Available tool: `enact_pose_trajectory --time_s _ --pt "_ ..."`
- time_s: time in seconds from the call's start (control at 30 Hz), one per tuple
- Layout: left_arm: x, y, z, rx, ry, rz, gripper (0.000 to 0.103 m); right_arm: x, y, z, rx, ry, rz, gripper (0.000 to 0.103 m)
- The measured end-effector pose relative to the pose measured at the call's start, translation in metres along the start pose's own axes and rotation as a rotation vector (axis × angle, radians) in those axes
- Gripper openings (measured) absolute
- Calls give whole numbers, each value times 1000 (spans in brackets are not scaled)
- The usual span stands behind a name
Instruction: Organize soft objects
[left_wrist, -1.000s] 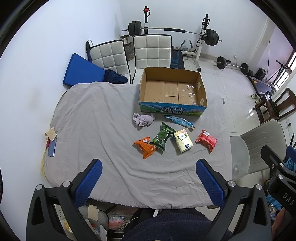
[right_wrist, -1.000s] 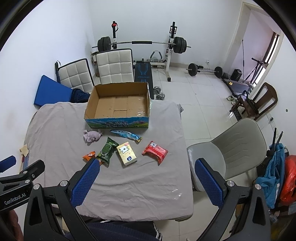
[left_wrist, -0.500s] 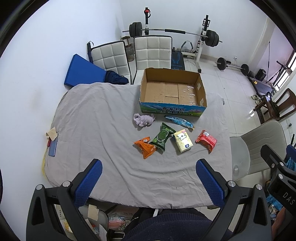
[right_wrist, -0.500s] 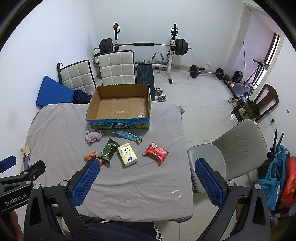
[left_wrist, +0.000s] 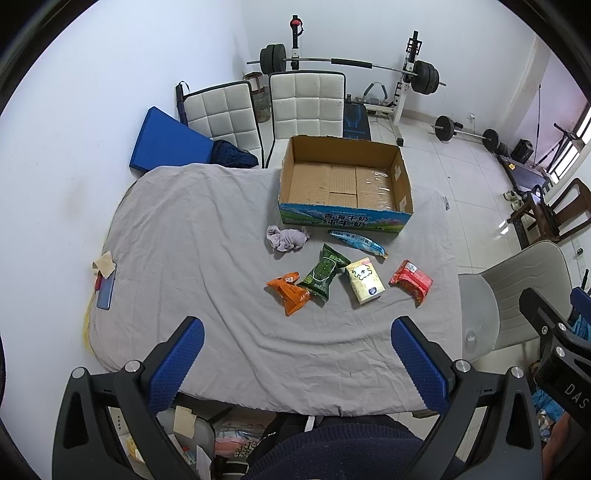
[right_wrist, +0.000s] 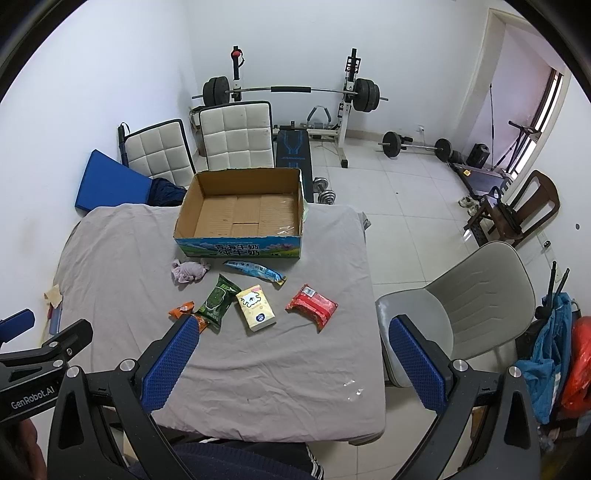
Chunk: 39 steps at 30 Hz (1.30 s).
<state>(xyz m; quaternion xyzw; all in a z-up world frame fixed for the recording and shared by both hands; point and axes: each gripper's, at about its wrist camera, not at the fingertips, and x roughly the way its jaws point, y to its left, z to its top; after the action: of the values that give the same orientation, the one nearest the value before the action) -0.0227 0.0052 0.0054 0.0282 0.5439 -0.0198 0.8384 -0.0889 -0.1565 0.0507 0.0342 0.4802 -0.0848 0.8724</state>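
An empty cardboard box (left_wrist: 343, 181) (right_wrist: 242, 212) stands at the far side of a grey-covered table (left_wrist: 192, 258) (right_wrist: 122, 266). In front of it lie a crumpled lilac cloth (left_wrist: 287, 238) (right_wrist: 189, 270), a blue packet (left_wrist: 357, 242) (right_wrist: 255, 272), a green packet (left_wrist: 323, 273) (right_wrist: 218, 303), an orange packet (left_wrist: 289, 291) (right_wrist: 183, 309), a yellow-white packet (left_wrist: 364, 280) (right_wrist: 255, 307) and a red packet (left_wrist: 410, 281) (right_wrist: 312, 304). My left gripper (left_wrist: 297, 365) and right gripper (right_wrist: 291, 365) are both open and empty, held high above the table's near edge.
Two white padded chairs (left_wrist: 303, 105) and a blue mat (left_wrist: 168, 146) stand behind the table. A grey chair (right_wrist: 476, 295) is at the right. A phone and paper (left_wrist: 105, 284) lie at the table's left edge. Gym weights (right_wrist: 288, 90) fill the back.
Both views have shifted slightly, with the table scene sliding a little down and nearer. Nothing on the table has moved, and both grippers stay open.
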Motion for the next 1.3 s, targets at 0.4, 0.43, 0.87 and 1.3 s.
enact_pose_trajectory --time_s 0.4,0.43,0.87,1.3 --pt "104 4 43 -6 -2 9 103 117 -3 20 -21 105 74 103" --pt "118 3 44 1 12 8 103 138 -2 21 -28 129 79 103" --pt "328 -5 34 38 320 -26 97 447 72 -28 -109 582 151 99" --pt "426 -46 42 149 472 -140 84 488 25 -46 155 727 163 74"
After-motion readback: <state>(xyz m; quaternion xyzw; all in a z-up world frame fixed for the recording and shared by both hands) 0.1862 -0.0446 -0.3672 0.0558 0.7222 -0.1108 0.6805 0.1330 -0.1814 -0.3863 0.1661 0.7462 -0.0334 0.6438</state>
